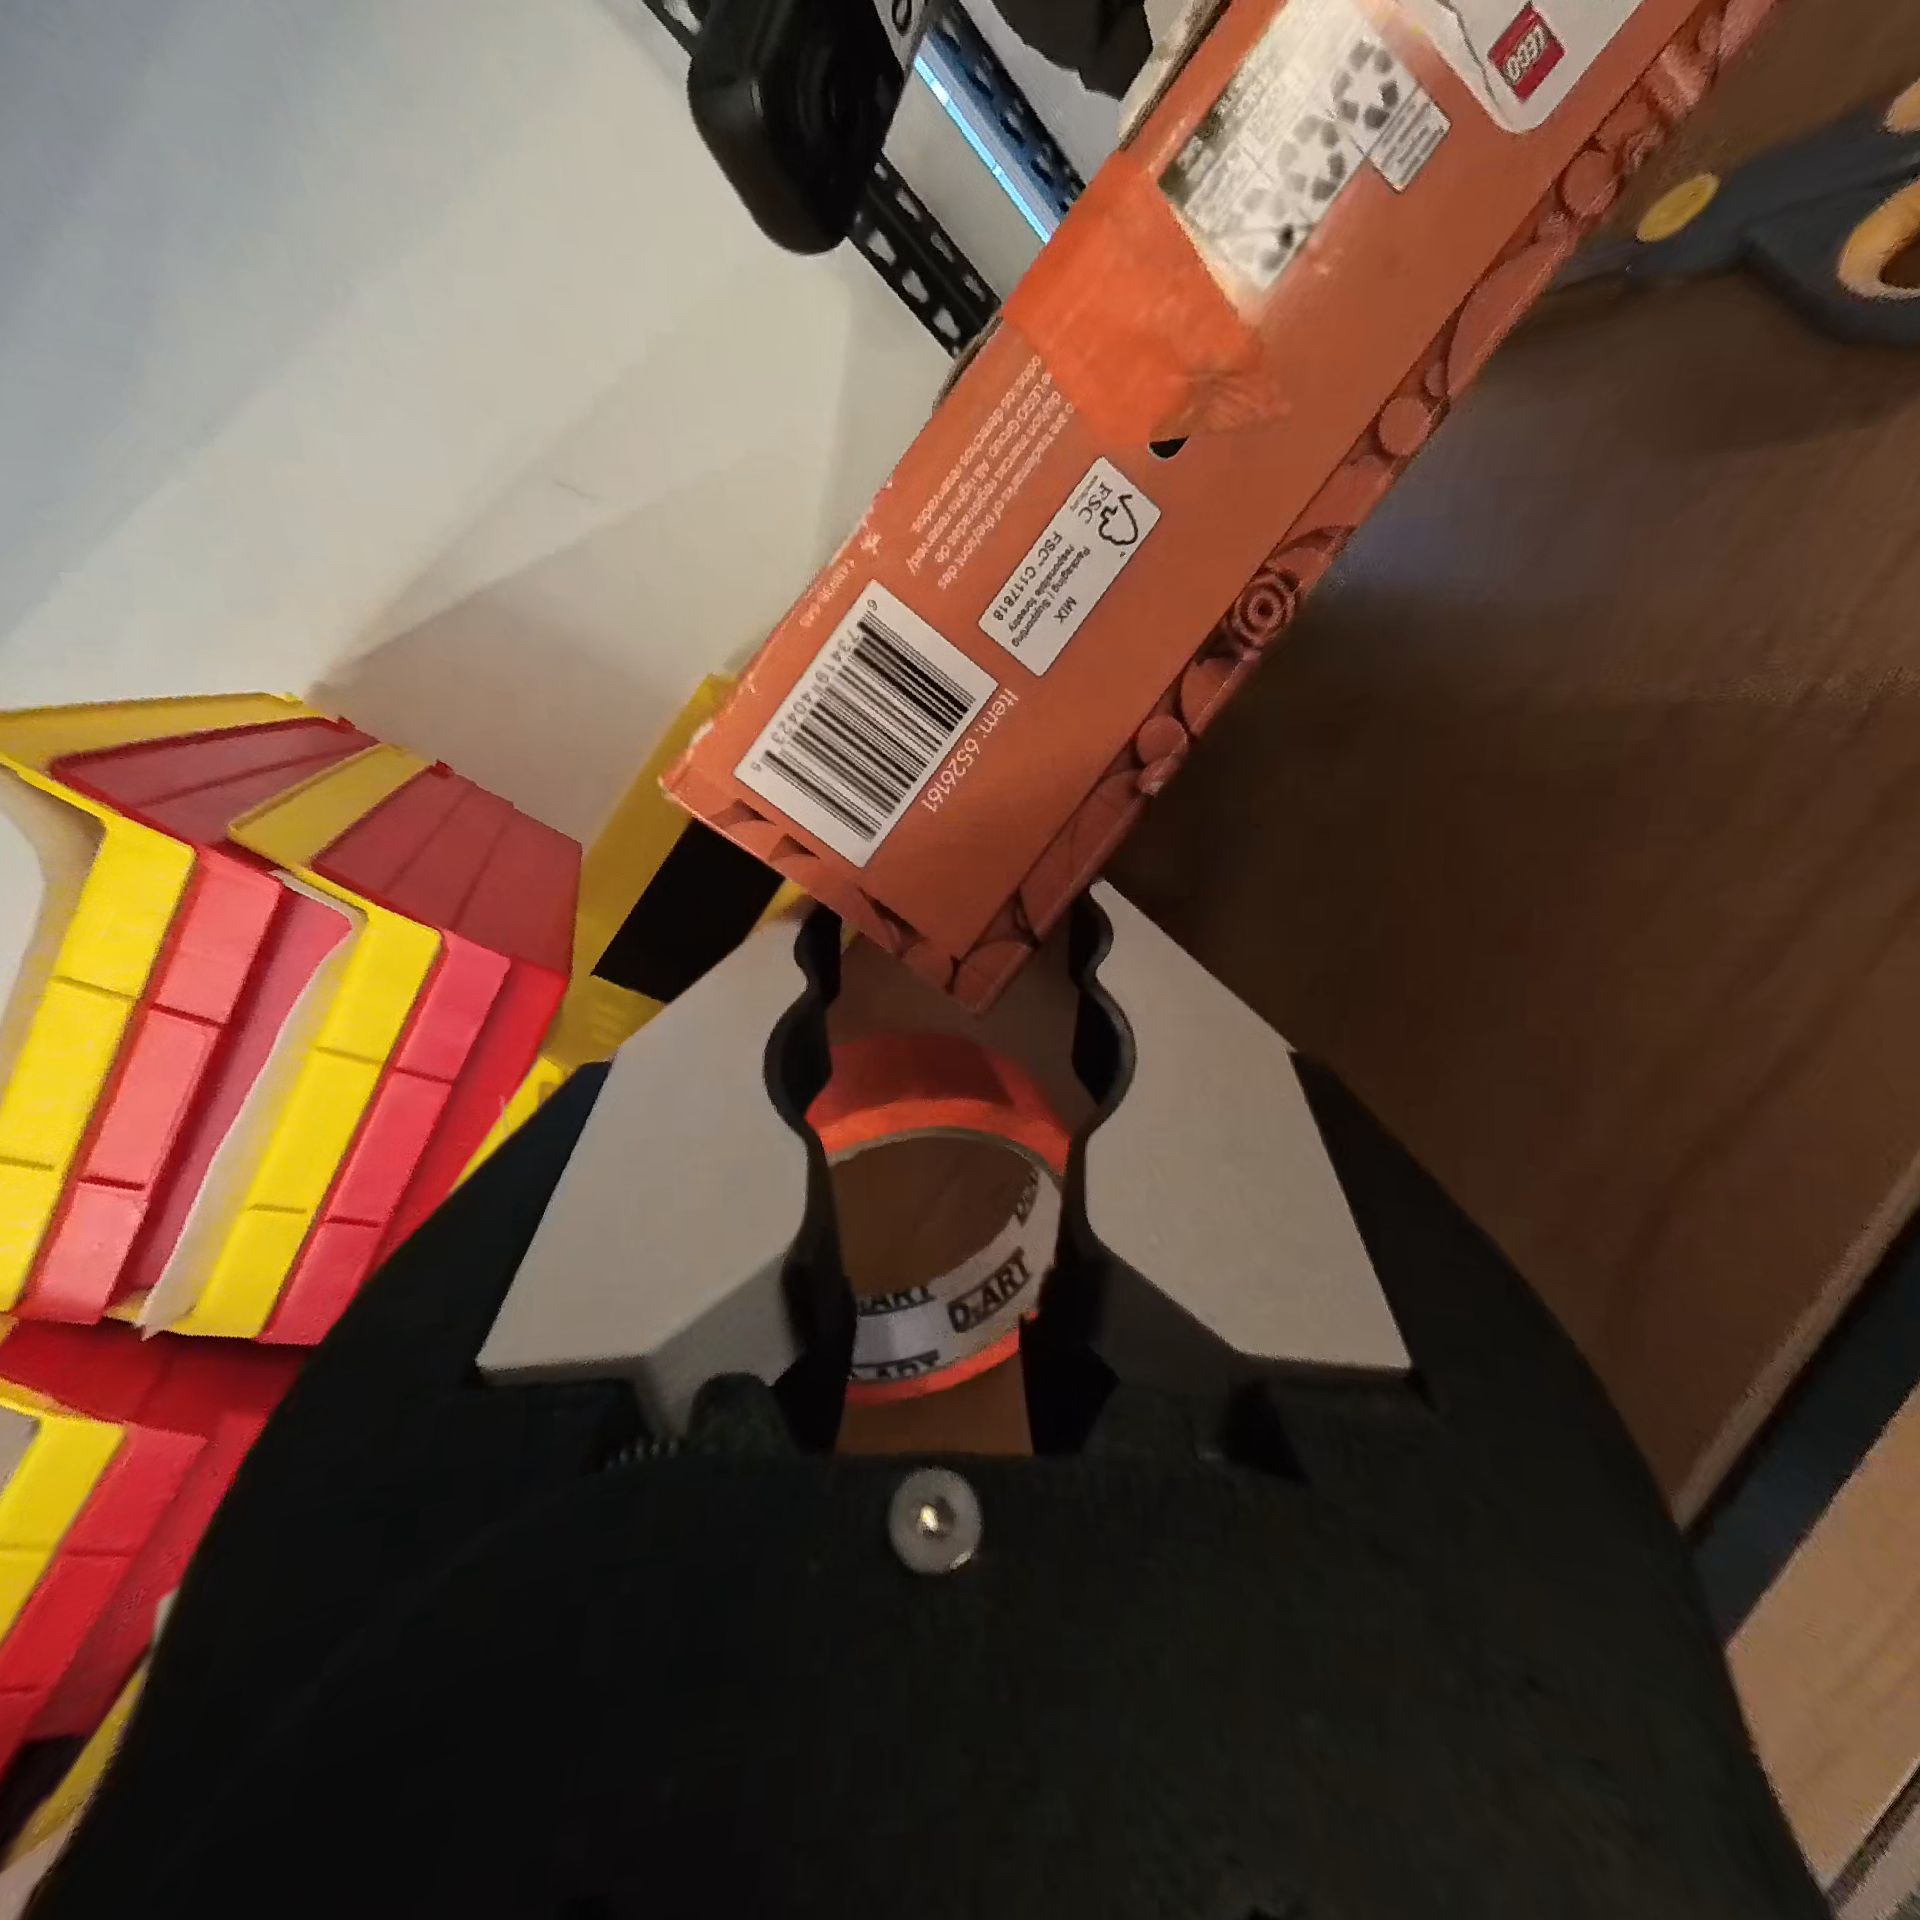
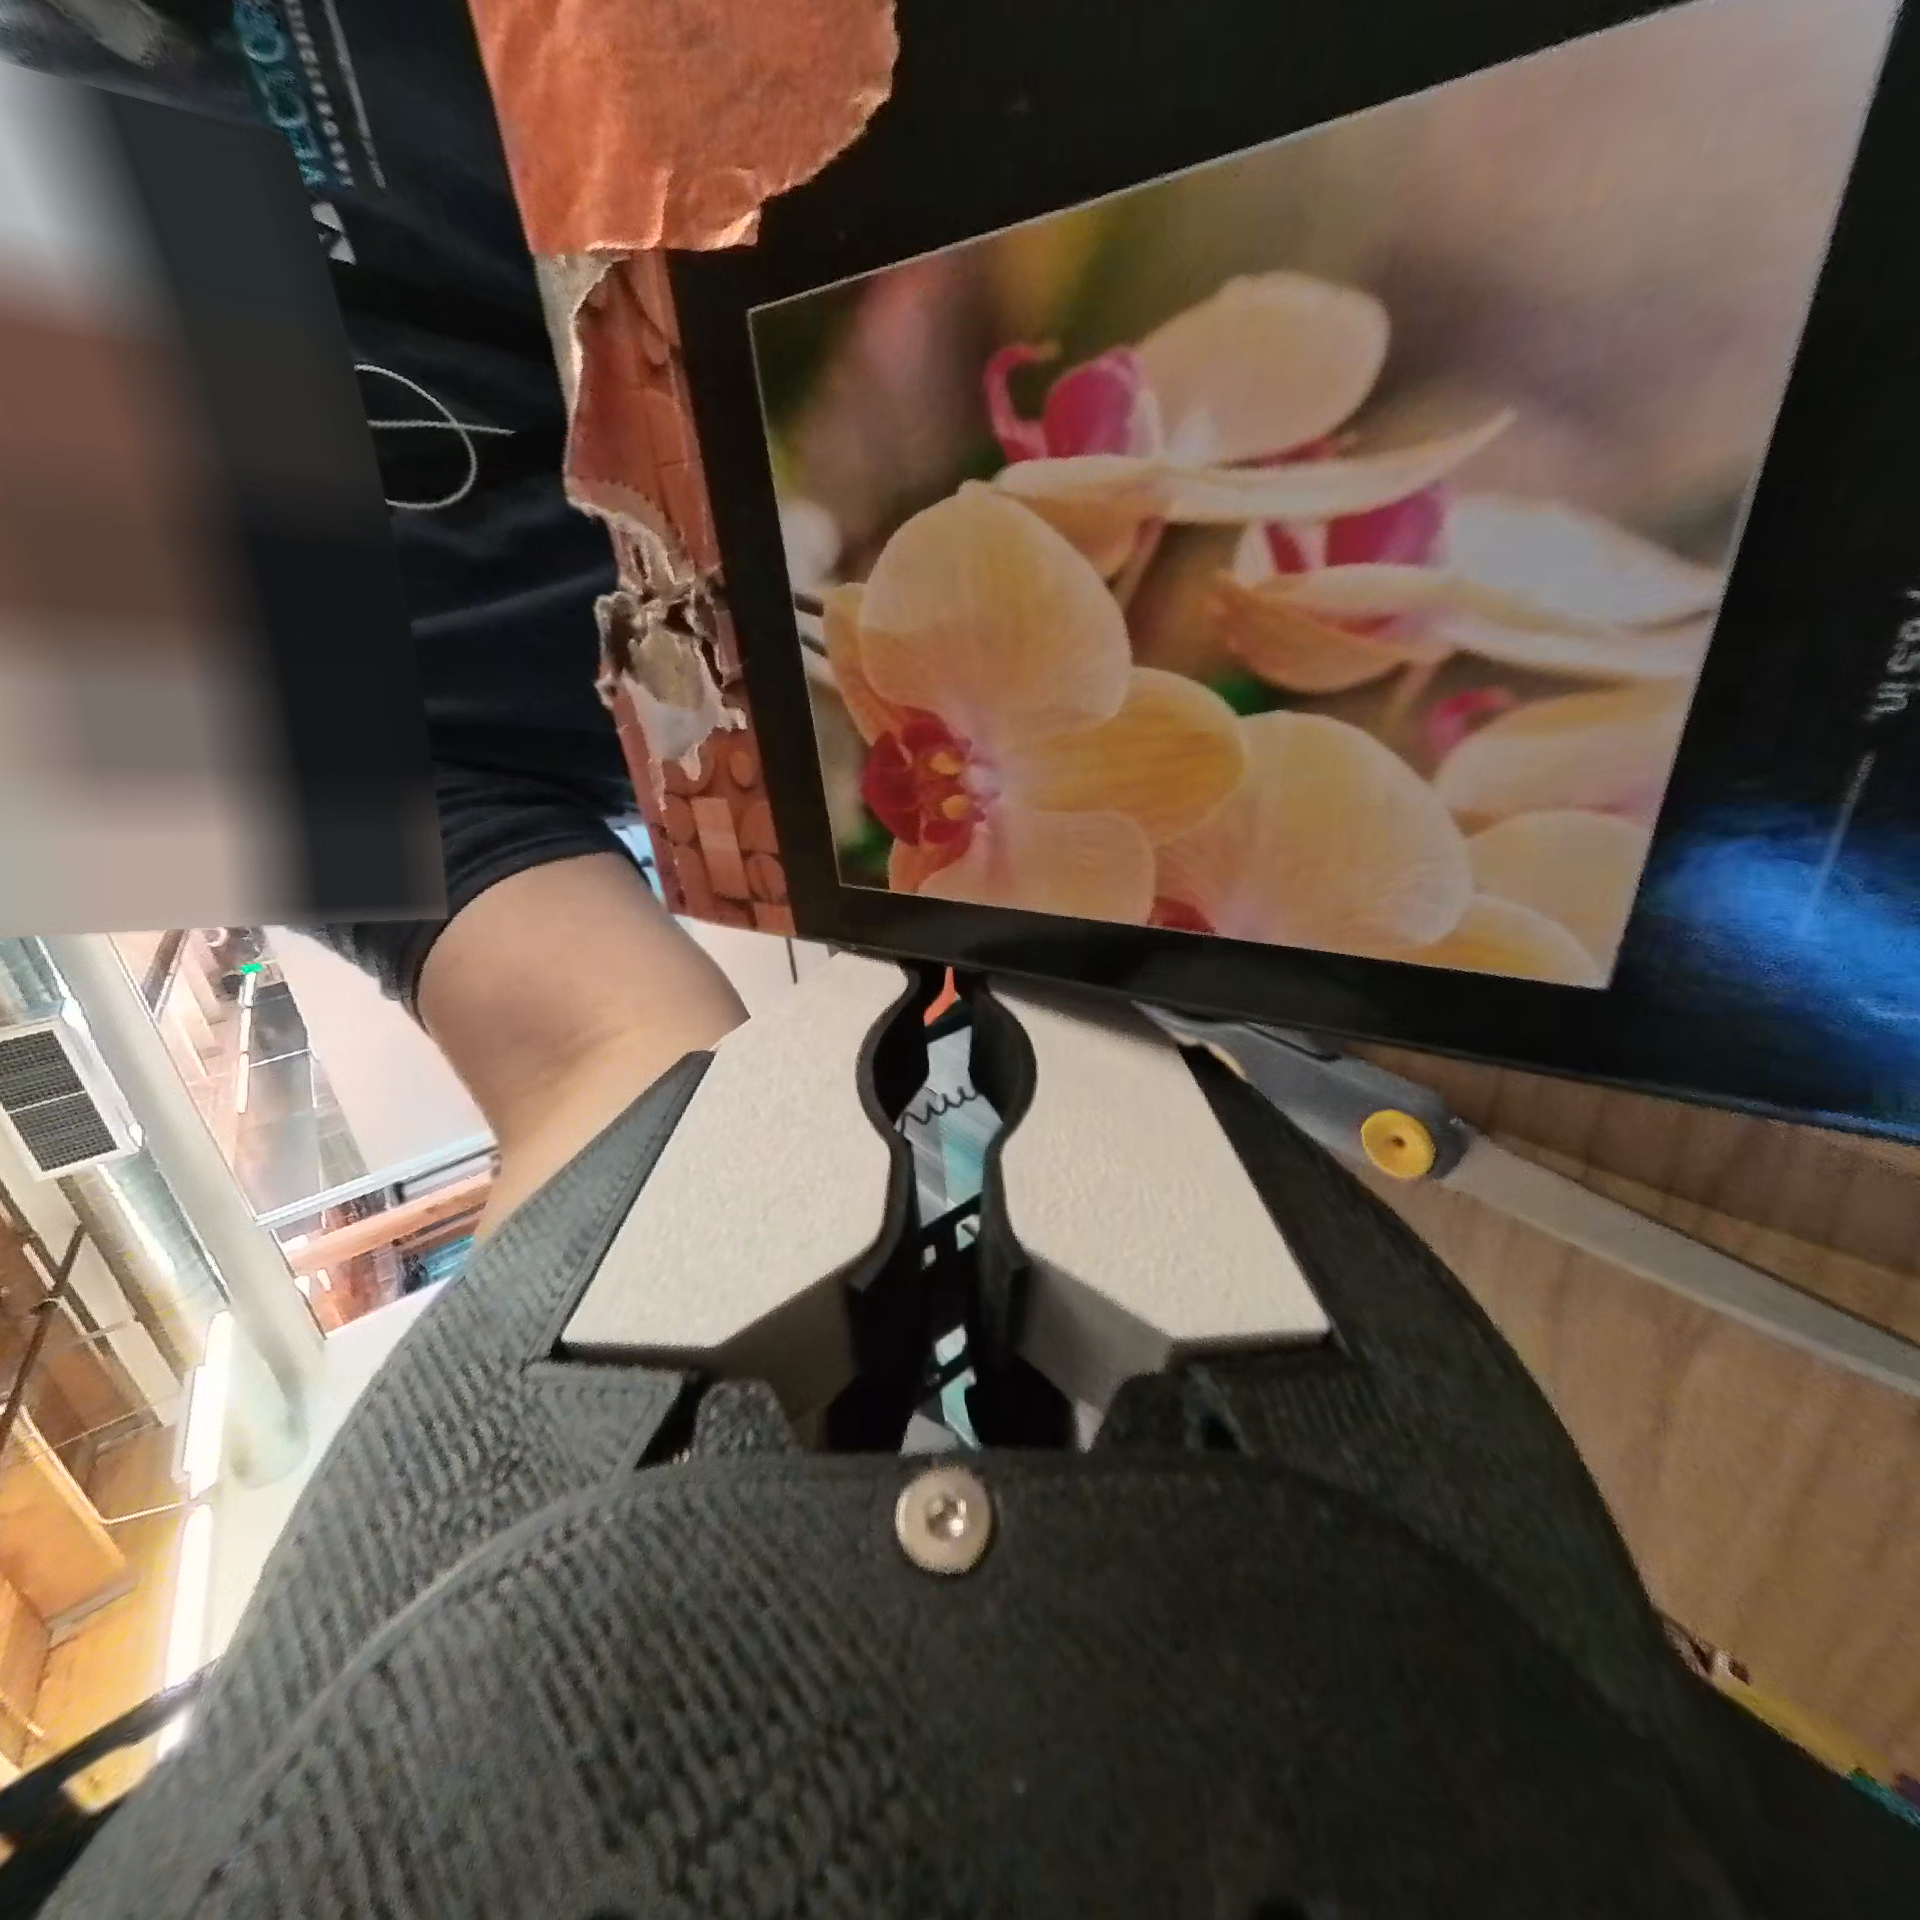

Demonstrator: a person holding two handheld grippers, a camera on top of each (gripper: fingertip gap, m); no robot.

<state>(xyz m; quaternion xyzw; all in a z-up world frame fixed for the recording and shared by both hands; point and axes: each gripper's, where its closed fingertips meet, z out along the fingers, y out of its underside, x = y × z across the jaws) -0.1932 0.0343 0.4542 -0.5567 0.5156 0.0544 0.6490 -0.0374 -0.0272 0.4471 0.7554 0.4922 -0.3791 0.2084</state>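
Left wrist view, far left: stacked yellow and red bins (image 1: 208,1039) against a pale wall. Higher up, a black perforated rail (image 1: 914,239). At centre, left claw (image 1: 948,930) clamped on the lower corner of a long orange cardboard box (image 1: 1091,582), lifted and tilted up to the right above the bench (image 1: 1558,935). On the box's narrow side: white barcode sticker nearest the claw, then a white forestry-certification label, a strip of orange tape across the seam, a grey panel of small print, and a red square brand logo at the far end; a relief pattern of round studs and bricks along the adjoining edge. Below, seen between the fingers, an orange tape roll (image 1: 935,1195) with a printed white core, lying on brown wood. Top right, scissors (image 1: 1673,208) with blue-grey handles and a yellow pivot.

Right wrist view, left: bare forearm (image 2: 582,997) and black printed shirt. At centre, right claw (image 2: 948,987) pinched nearly together on the lower black edge of the same box (image 2: 1039,156). Broad face black, with a framed photograph of peach and pink orchids; torn orange card at the upper left corner. Scissors (image 2: 1392,1143) beneath, at right.
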